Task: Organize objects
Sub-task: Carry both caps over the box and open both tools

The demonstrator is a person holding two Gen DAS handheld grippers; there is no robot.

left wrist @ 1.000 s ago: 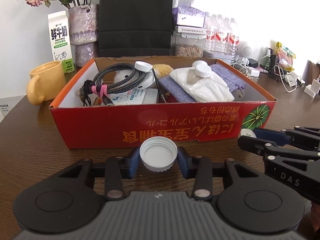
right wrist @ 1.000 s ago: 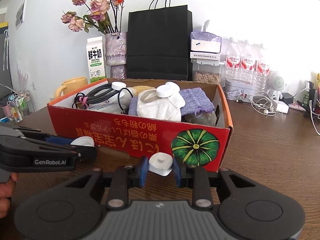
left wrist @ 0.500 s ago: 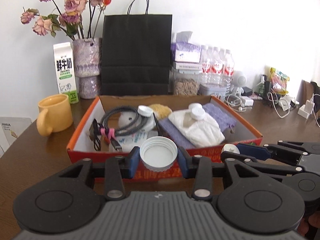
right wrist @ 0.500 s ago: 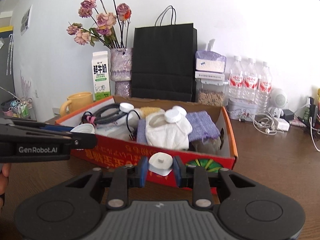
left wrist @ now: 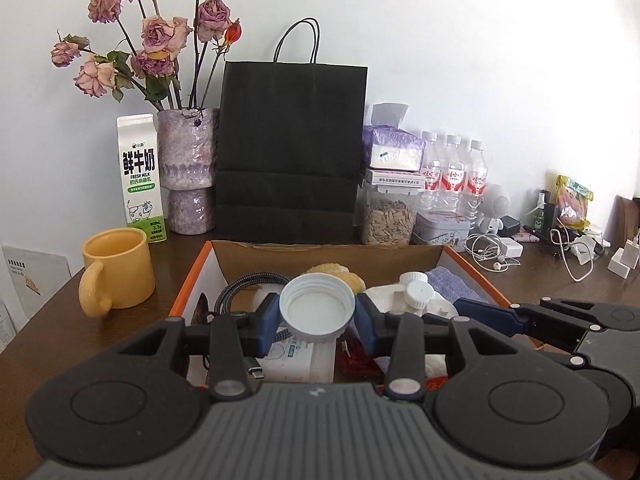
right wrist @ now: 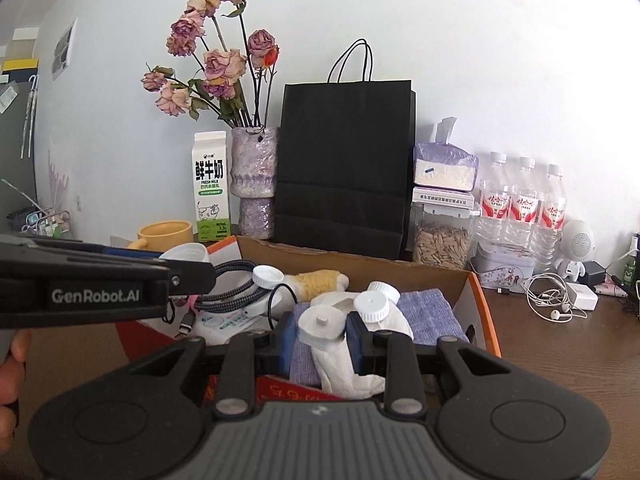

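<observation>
My left gripper (left wrist: 317, 314) is shut on a wide white jar lid (left wrist: 317, 308), its hollow side facing the camera, held above the red cardboard box (left wrist: 192, 280). My right gripper (right wrist: 322, 328) is shut on a smaller white cap (right wrist: 320, 322) with a nub on top, over the box's right half (right wrist: 478, 308). Inside the box lie a braided cable (right wrist: 228, 270), white cloth (right wrist: 340, 364) with white caps (right wrist: 372, 306) on it, a purple cloth (right wrist: 428, 316) and a yellow sponge-like thing (right wrist: 316, 280). The left gripper's fingers (right wrist: 188, 272) show in the right wrist view, the right gripper's fingers (left wrist: 492, 314) in the left.
Behind the box stand a black paper bag (left wrist: 290, 152), a milk carton (left wrist: 140, 176), a vase of dried roses (left wrist: 188, 168), a seed jar (left wrist: 388, 216) and water bottles (left wrist: 452, 176). A yellow mug (left wrist: 120, 268) sits left of the box. Chargers and earphones (left wrist: 496, 252) lie right.
Both grippers rose from table level in front of the box to above its contents, each still holding its cap. The view now looks over the box's front wall.
</observation>
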